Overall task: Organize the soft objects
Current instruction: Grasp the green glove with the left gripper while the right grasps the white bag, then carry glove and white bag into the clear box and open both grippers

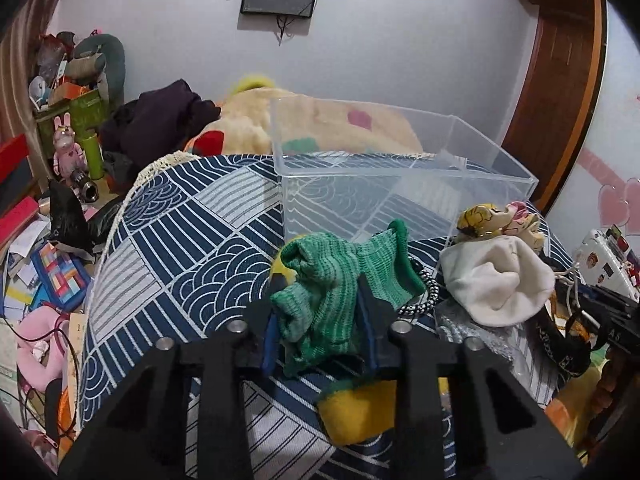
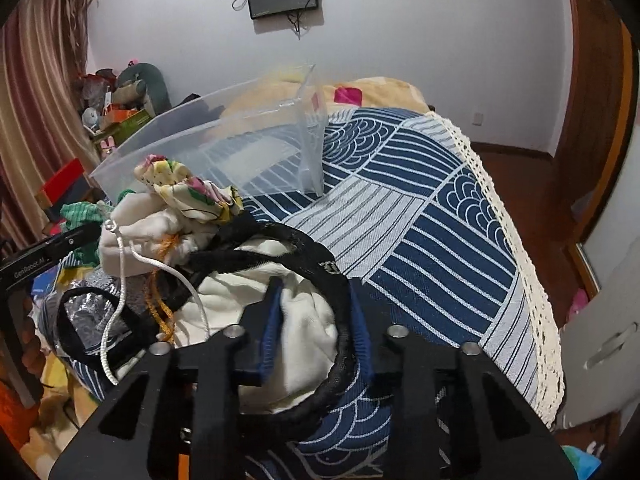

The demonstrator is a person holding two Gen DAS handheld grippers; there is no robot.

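left tool: clamped on one green cloth | right tool: gripping one white cloth | one clear bin on bed

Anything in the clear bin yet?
No. The clear bin shows only the patterned cloth through its walls; the green cloth sits between the left gripper's fingers.

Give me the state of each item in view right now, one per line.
Left gripper: shut on green cloth.
Right gripper: shut on white cloth and black band.
Bin: upright, open, empty.
White pouch: lying on the bed, outside the bin.
Yellow plush: under left gripper.
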